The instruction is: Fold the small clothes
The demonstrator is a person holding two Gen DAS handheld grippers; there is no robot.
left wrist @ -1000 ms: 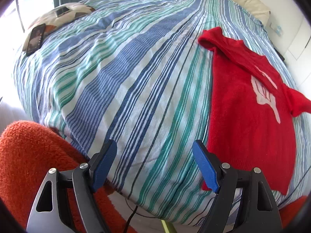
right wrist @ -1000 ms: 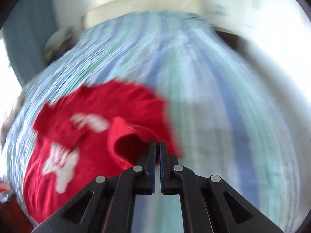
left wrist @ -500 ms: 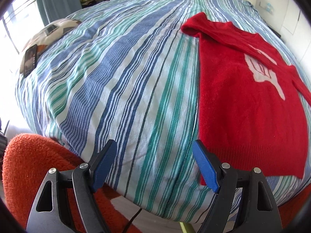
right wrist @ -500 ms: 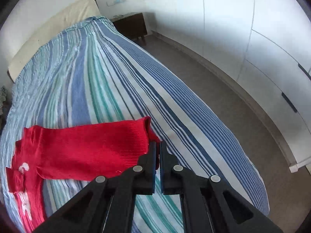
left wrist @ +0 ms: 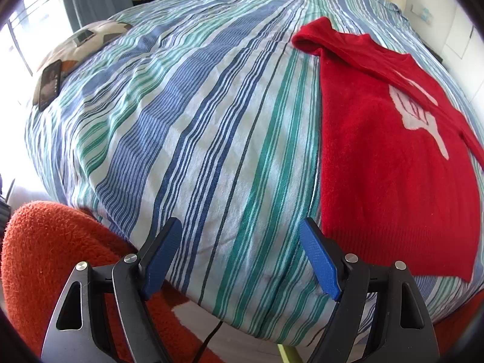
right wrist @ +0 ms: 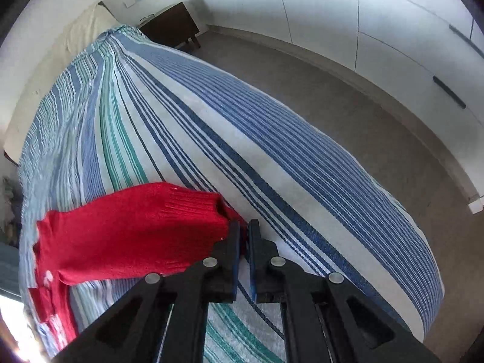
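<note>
A small red sweater (left wrist: 393, 163) with a white figure on its front lies flat on the striped bed cover (left wrist: 187, 127), at the right of the left wrist view. Its far sleeve is folded across the chest. My left gripper (left wrist: 242, 254) is open and empty, over the bed's near edge just left of the sweater's hem. My right gripper (right wrist: 244, 236) is shut on the cuff of the sweater's other sleeve (right wrist: 136, 227), which is stretched out to the side over the bed cover (right wrist: 272, 157).
An orange fluffy rug (left wrist: 45, 257) lies below the bed's near edge. A football-pattern cushion (left wrist: 90, 36) and a dark phone (left wrist: 50, 83) lie at the bed's far left. A dark nightstand (right wrist: 172, 27), bare floor (right wrist: 378, 127) and white cupboards (right wrist: 393, 15) are to the right.
My right gripper has pulled the sleeve out sideways from over the sweater's body and now holds it stretched. My left gripper has come closer to the sweater's hem.
</note>
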